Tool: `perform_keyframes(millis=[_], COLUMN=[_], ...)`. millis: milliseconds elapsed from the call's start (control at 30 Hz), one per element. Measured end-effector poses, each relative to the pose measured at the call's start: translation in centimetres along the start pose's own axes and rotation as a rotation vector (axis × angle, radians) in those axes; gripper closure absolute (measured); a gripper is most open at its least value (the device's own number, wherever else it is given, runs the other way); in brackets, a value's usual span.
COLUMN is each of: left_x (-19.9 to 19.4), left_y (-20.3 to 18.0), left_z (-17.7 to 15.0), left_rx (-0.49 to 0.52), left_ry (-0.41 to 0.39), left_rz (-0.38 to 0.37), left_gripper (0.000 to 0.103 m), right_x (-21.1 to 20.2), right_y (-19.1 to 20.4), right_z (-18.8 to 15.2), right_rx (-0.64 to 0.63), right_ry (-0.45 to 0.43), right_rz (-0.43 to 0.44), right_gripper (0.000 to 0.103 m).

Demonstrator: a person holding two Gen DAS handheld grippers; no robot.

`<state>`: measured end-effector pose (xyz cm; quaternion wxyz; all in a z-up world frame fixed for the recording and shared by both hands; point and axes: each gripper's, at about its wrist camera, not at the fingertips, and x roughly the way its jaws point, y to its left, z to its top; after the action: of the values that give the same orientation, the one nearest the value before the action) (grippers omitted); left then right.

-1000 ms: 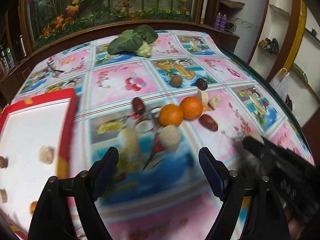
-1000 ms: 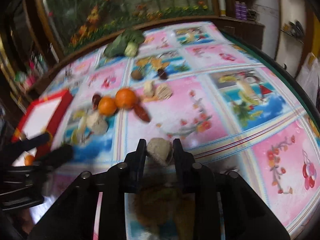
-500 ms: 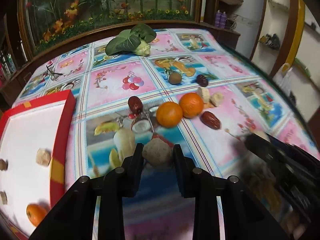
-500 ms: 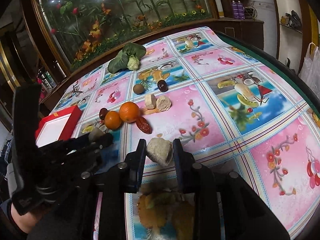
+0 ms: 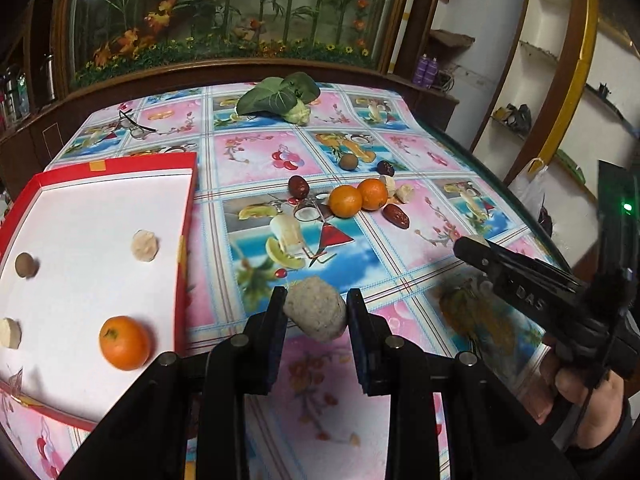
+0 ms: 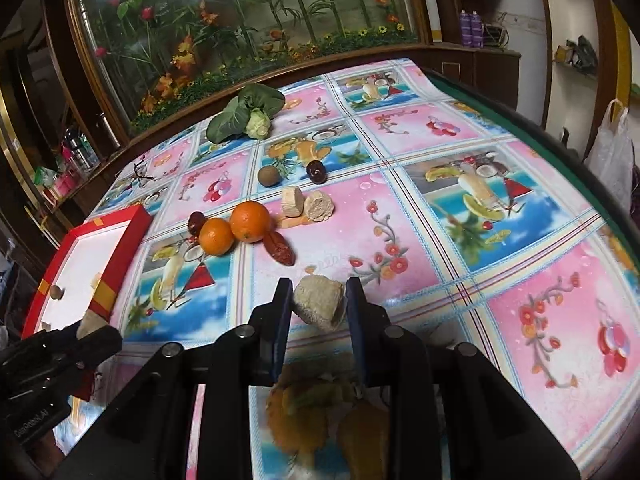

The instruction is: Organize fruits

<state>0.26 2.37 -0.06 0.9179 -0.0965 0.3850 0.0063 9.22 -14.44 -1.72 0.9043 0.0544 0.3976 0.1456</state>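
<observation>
**Both tongs loaded, tray part-filled**

While the left tongs [image 5: 316, 316] pinch a grey lump [image 5: 317, 307] above the counter [image 5: 404, 256], the left view has the red tray [image 5: 188, 208] just to their left. In the tray: an orange [image 5: 124, 343], a beige piece [image 5: 145, 245], a brown ball [image 5: 26, 265], and a pale piece [image 5: 9, 333] at the edge. Mid-counter: two oranges [image 5: 345, 200] touching, red dates [image 5: 396, 216] near them. Right tongs come in from the right edge, tip on a pale bit.

Right view: right tongs [image 6: 318, 304] pinch a cut beige chunk [image 6: 319, 302], above the cloth. Oranges [image 6: 250, 222], a date [image 6: 280, 248] and two beige pieces [image 6: 318, 208] lie ahead. Greens [image 6: 244, 114] sit far back. Tray [image 6: 120, 252] at left, with the left tongs low-left beside it, lump between the tips.
</observation>
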Motion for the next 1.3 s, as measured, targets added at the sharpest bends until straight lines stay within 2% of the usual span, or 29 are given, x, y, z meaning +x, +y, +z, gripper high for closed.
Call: perform_keyframes(millis=[333,633,1033,1300], left_x=[-0.7,-2.0,-4.2,-4.9], left_y=[1.6,2.9,4.3,7.1], left_z=[-0.5,-0.3,0.2,1.1], left_rx=[-0.037,-0.062,-0.079,-0.102], left_ry=[-0.034,-0.059,-0.103,-0.116], left_rz=[-0.045,-0.061,0.002,0.094], left_gripper=[0.074,0.074,0.074,0.074], right_x=[-4.5,-5.2,-6.0,-6.8], right_y=[3.1,5.7,7.2,7.4], right_z=[-1.5,-2.0,-2.0,-1.9], right_rx=[-0.083,-0.116,-0.115,-0.116], right_ry=[-0.028,-0.022,-0.051,-0.078], right_rz=[-0.035,-0.036,0.011,0.041], right_gripper=[0.074,0.074,0.074,0.074])
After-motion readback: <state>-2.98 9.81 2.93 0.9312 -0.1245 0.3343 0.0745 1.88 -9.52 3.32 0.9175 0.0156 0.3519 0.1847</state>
